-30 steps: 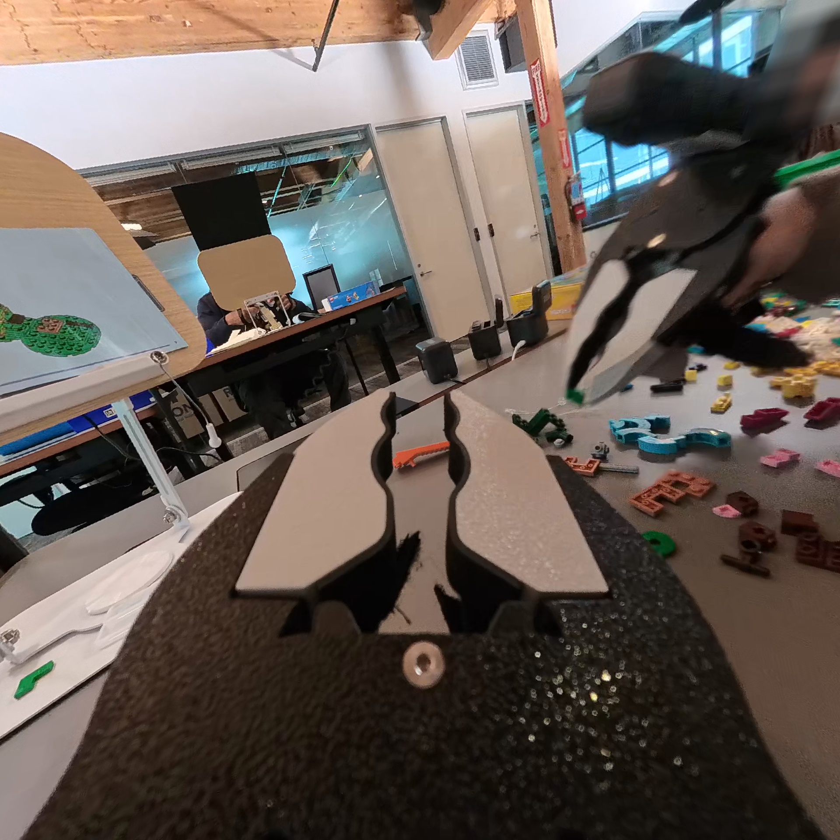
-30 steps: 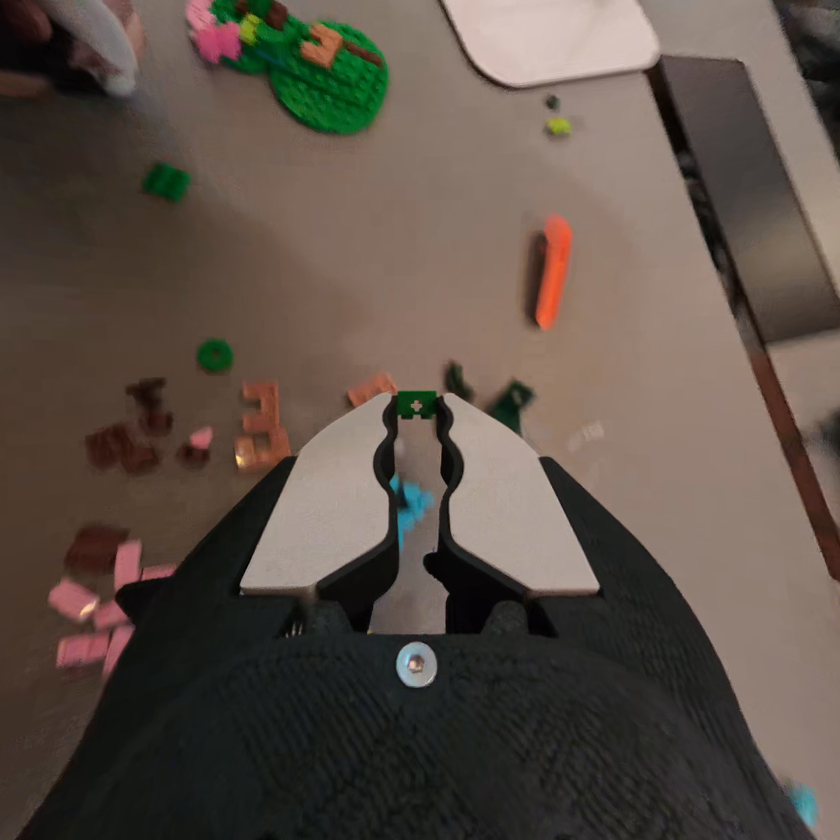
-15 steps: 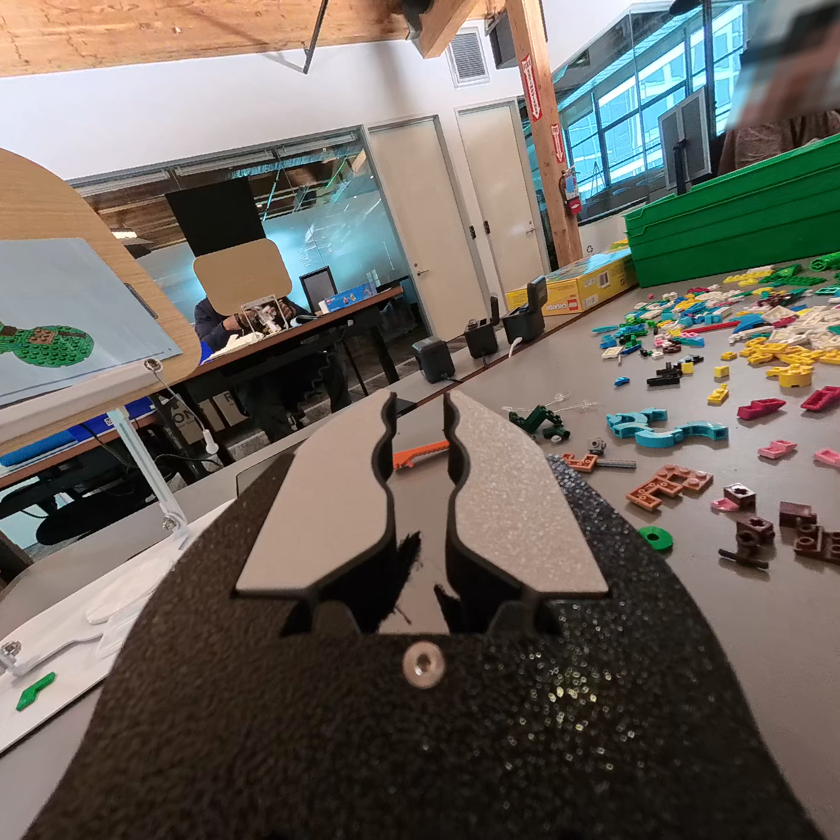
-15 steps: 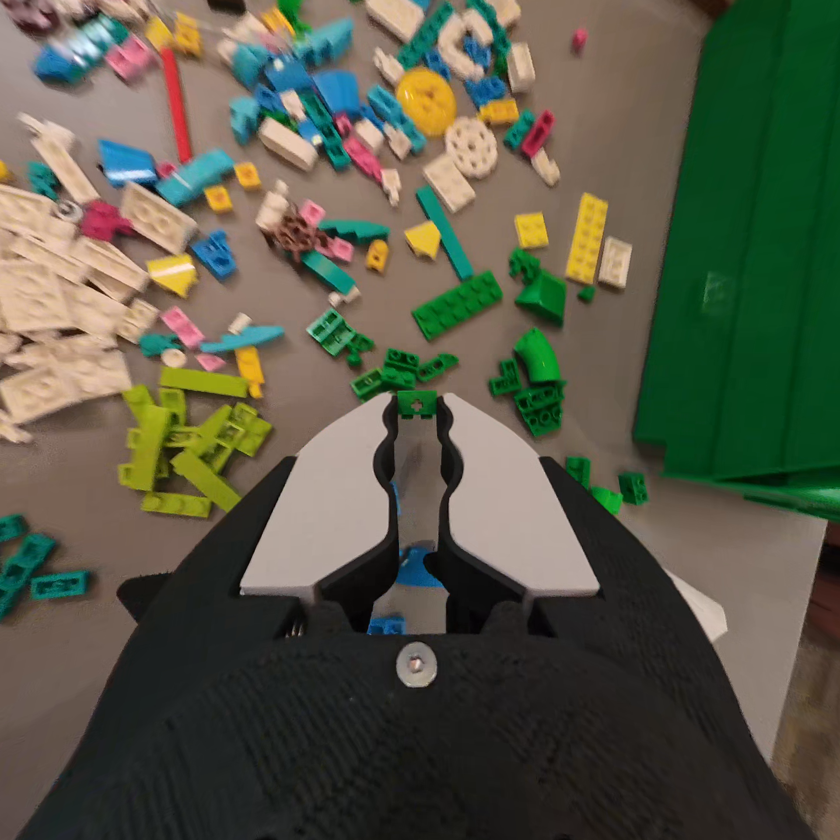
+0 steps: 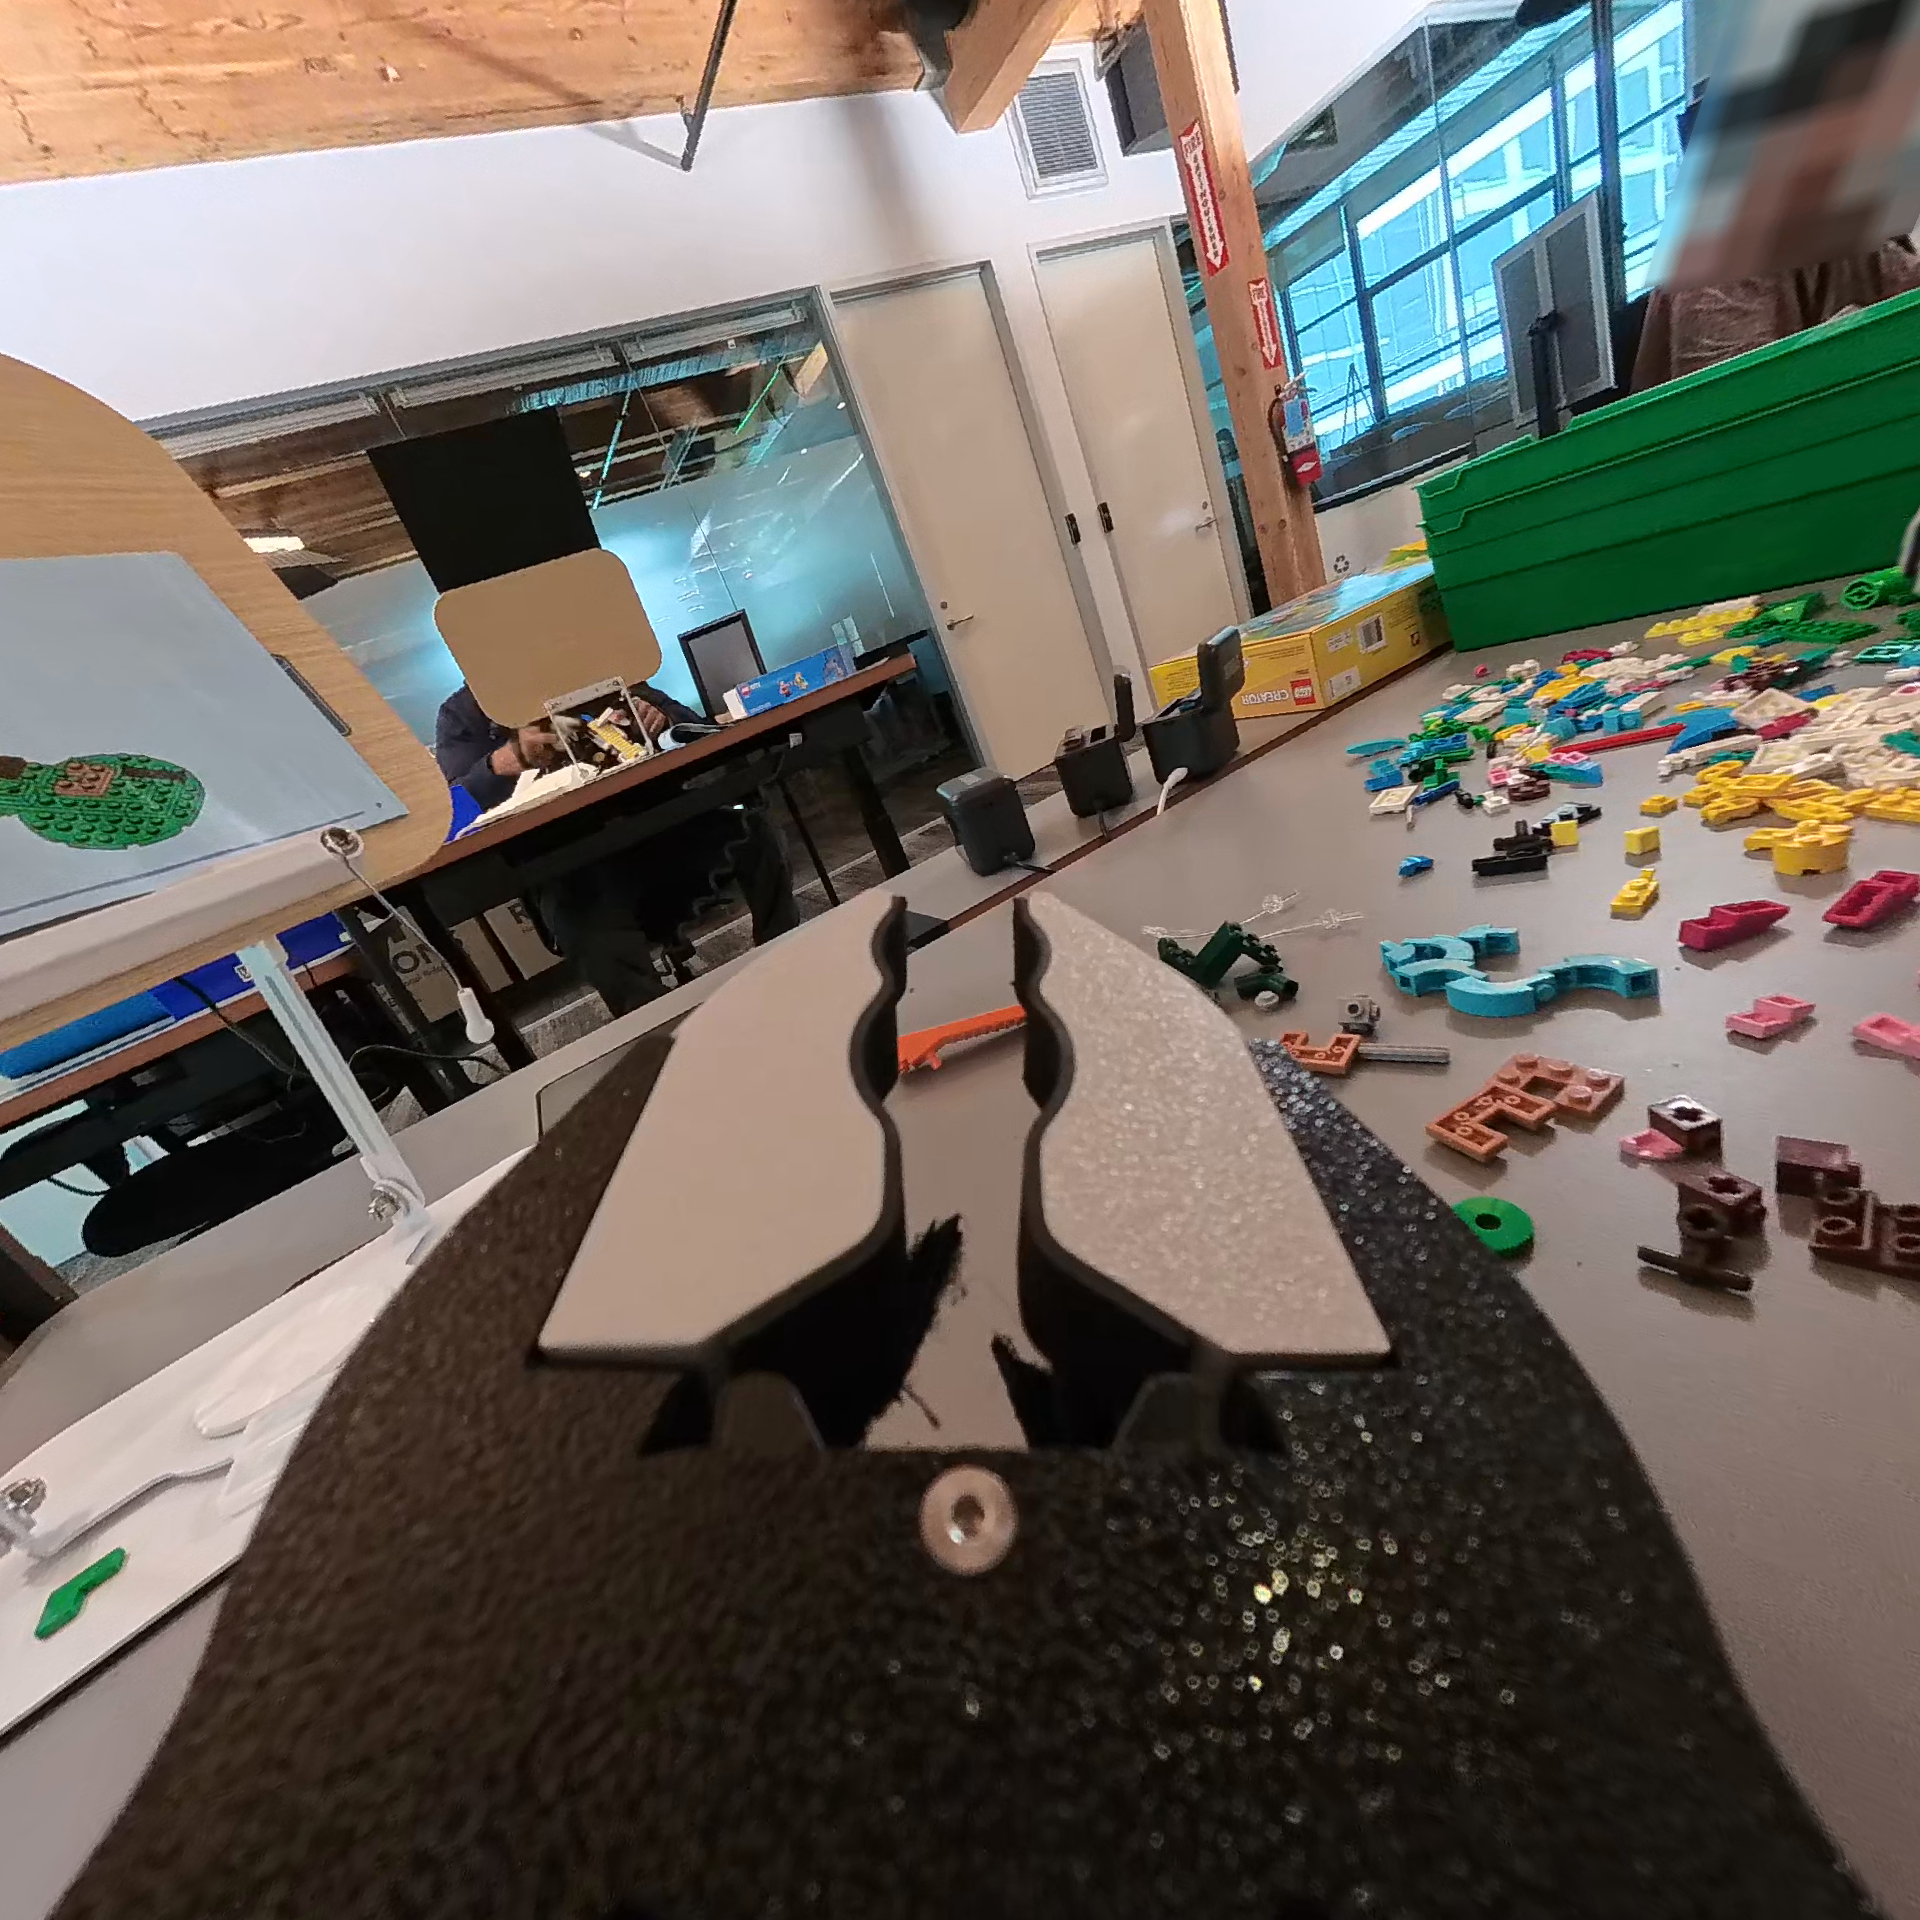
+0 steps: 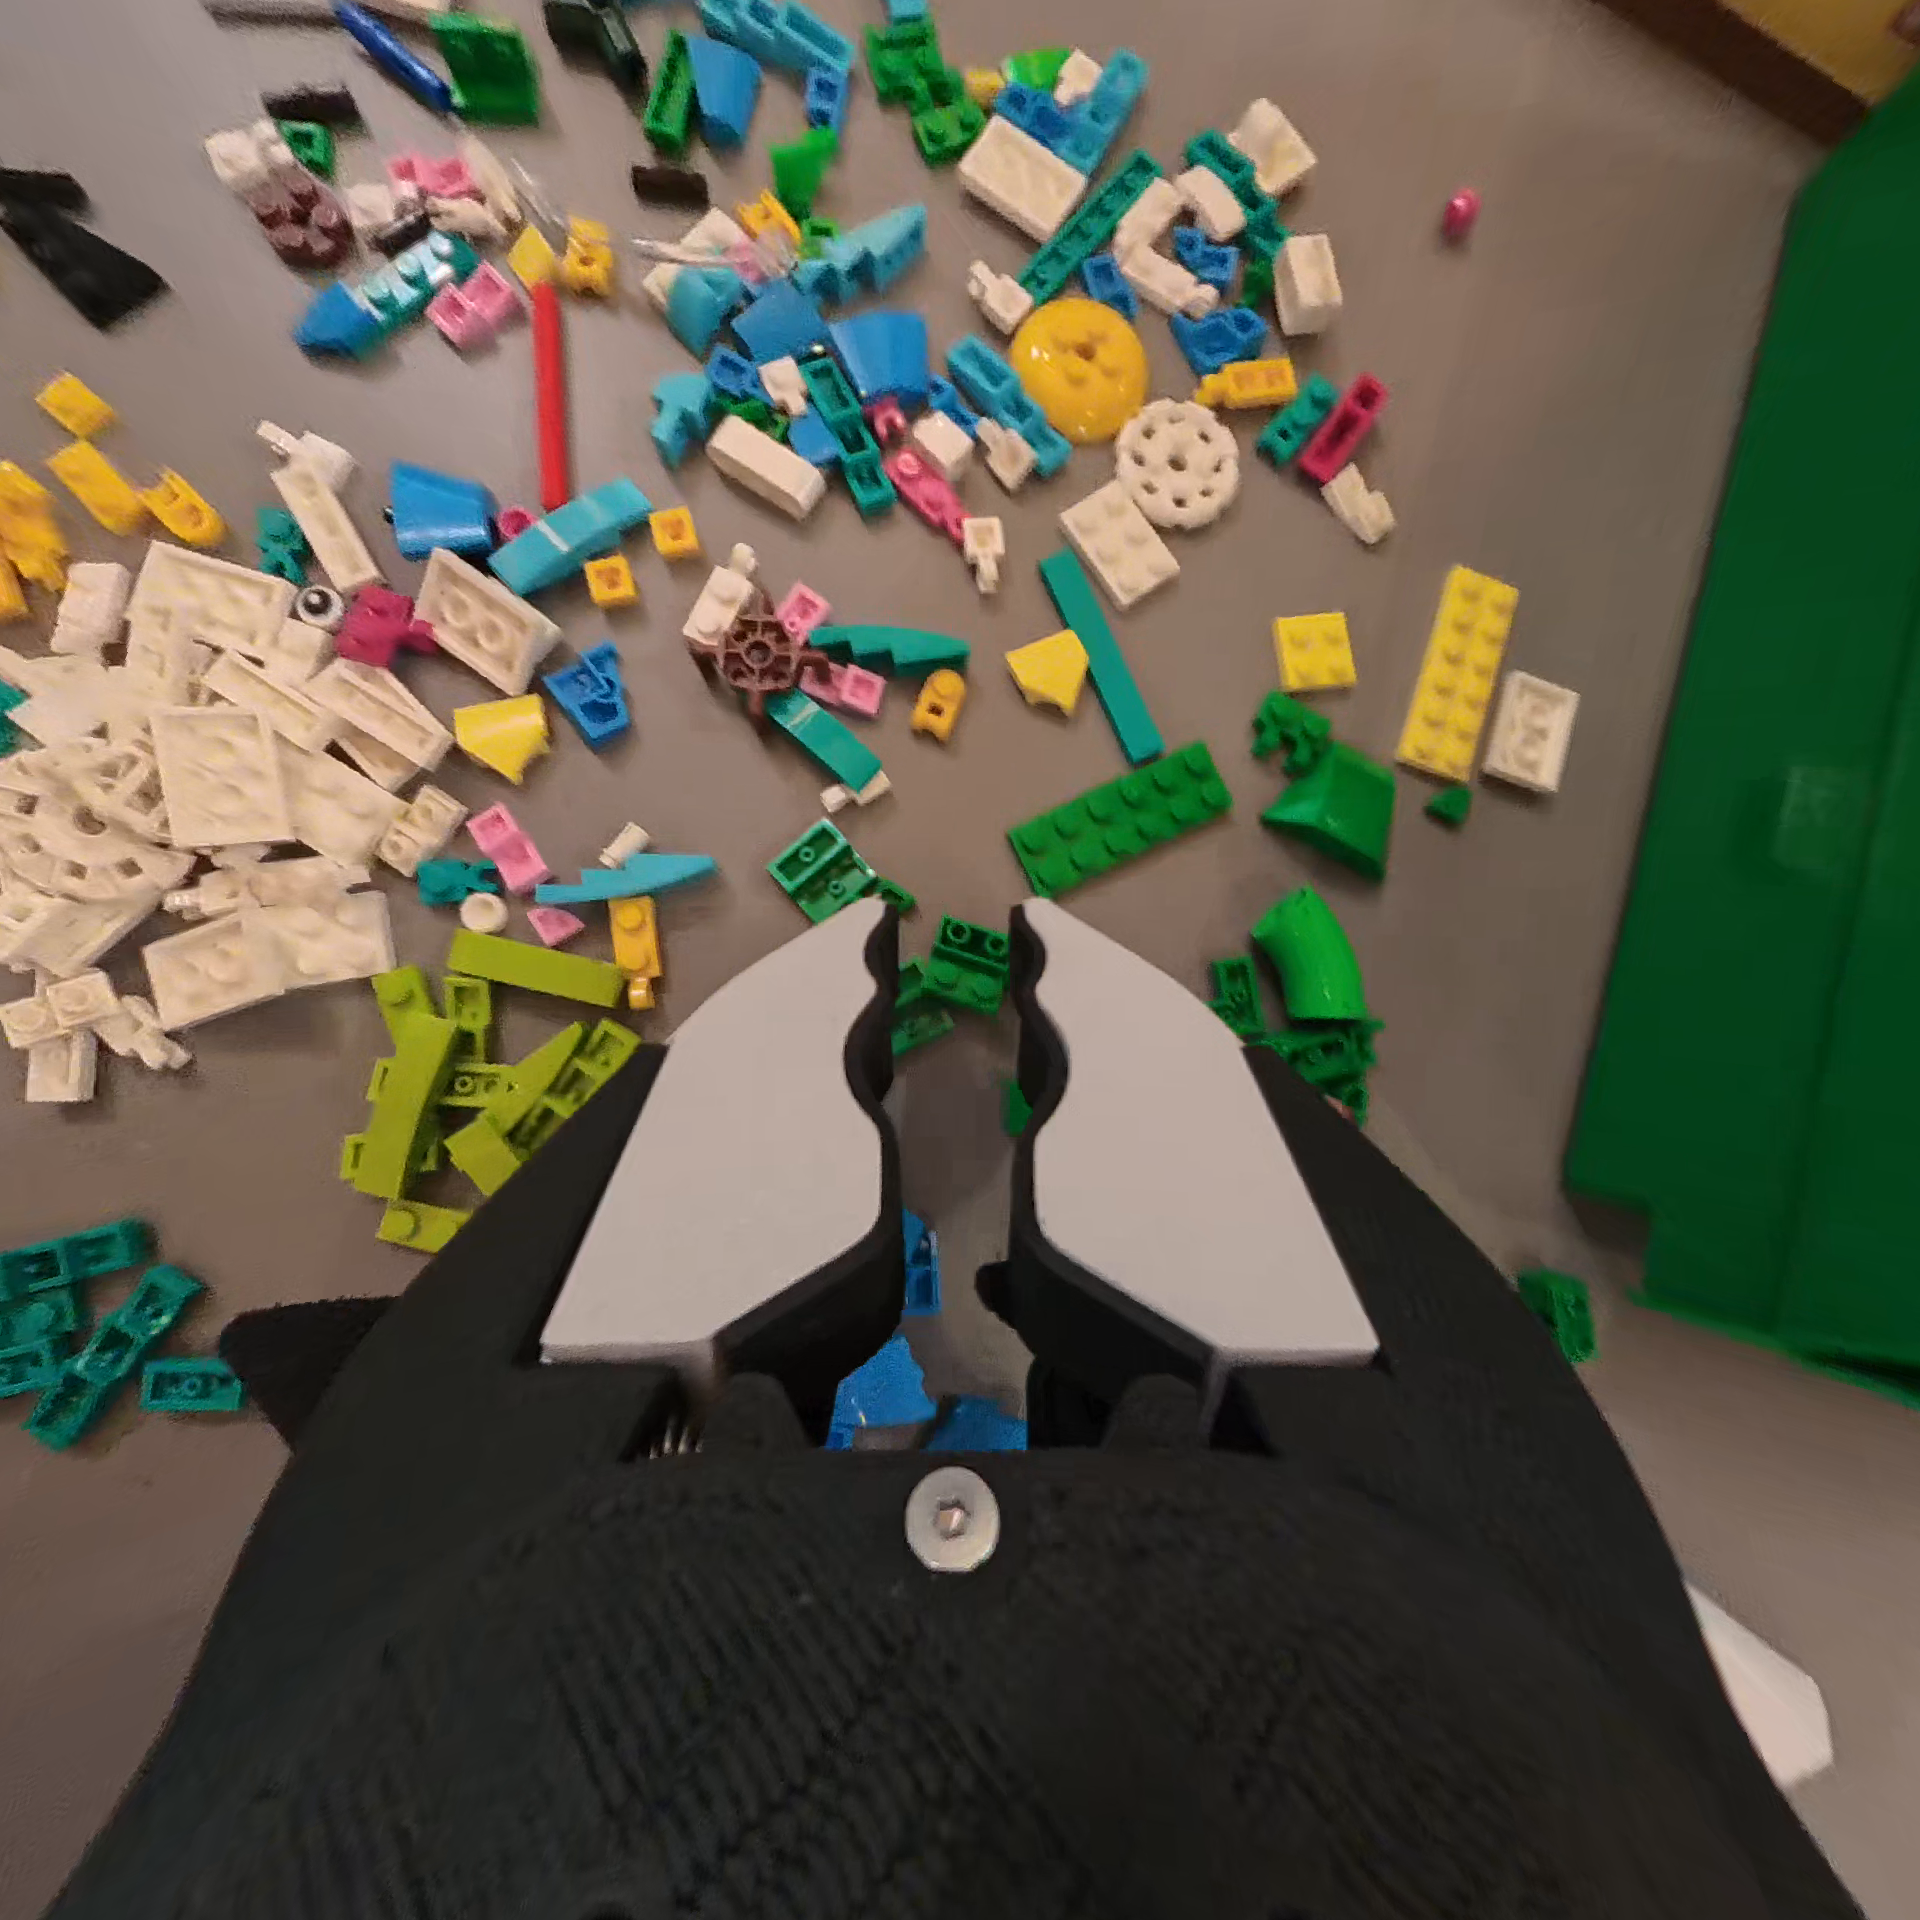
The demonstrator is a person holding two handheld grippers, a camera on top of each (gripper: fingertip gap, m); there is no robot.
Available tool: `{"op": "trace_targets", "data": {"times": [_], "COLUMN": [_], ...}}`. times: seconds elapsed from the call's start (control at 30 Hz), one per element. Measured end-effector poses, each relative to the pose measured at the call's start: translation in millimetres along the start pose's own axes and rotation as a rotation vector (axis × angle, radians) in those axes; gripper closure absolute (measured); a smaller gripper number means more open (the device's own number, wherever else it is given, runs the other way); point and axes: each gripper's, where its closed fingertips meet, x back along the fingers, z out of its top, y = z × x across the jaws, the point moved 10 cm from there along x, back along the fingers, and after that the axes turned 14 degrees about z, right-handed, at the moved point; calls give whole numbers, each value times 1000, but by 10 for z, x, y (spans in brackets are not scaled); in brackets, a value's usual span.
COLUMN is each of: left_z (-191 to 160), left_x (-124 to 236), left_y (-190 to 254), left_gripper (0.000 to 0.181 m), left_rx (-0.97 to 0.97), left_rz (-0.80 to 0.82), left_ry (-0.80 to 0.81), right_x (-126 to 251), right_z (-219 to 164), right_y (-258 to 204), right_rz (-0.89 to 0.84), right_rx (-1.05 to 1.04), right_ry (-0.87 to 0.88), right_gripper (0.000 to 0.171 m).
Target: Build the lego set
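My right gripper [image 6: 948, 914] is open and empty, hovering over a cluster of small green bricks [image 6: 966, 966] on the grey table. A green 2x6 plate [image 6: 1120, 819] lies just beyond its tips, lime green pieces [image 6: 488, 1081] lie to its left, and a curved green brick [image 6: 1304, 956] to its right. My left gripper [image 5: 956, 914] is open with a narrow gap and empty, held low over the table. An orange brick separator [image 5: 961, 1034] lies past its tips. The picture of the green build [image 5: 94, 800] is on a stand at left.
Stacked green trays [image 6: 1766, 831] stand at the right edge and also show in the left wrist view [image 5: 1683, 520]. White plates [image 6: 208, 769] are heaped at left. A yellow box [image 5: 1320, 655] and black chargers [image 5: 1190, 732] sit at the far edge. A white stand base [image 5: 125, 1507] lies near left. Across from one pair of fingers to the other is roughly 50 cm. The left gripper is farther from the green 2x6 plate [image 6: 1120, 819], some 50 cm, than the right, some 4 cm.
My right gripper swung from the build area to the loose brick pile and opened; the small green piece is no longer between its tips. My left gripper stayed put.
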Motion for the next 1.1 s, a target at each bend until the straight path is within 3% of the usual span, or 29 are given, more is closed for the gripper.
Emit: {"op": "trace_targets", "data": {"times": [0.2, 0.3, 0.43, 0.6, 0.77, 0.97, 1.1], "left_z": [0, -3, -4, -2, -4, -5, -4], "left_x": [1, -2, -3, 0, -1, -4, -4], "left_y": [0, 4, 8, 7, 10, 14, 15], "left_gripper": [162, 162, 162, 162, 162, 163, 163], "left_rx": [0, -3, -6, -4, -8, -11, -12], "left_rz": [-2, -3, -5, -7, -7, -9, -9], "left_ry": [1, -1, -1, 2, 1, 0, 0], "right_x": [-158, -118, -188, -290, -181, -263, -349], "right_z": [-3, 7, 194, 224, 157, 323, 283], "right_y": [41, 75, -74, -135, 18, 166, 250], "right_rz": [-8, -77, 49, 82, -18, -72, -126], "right_rx": [38, 49, 85, 134, 83, 66, 67], "right_ry": [-176, -286, -134, -213, -337, -136, -264], "right_gripper": [171, 171, 171, 171, 171, 171, 171]}}
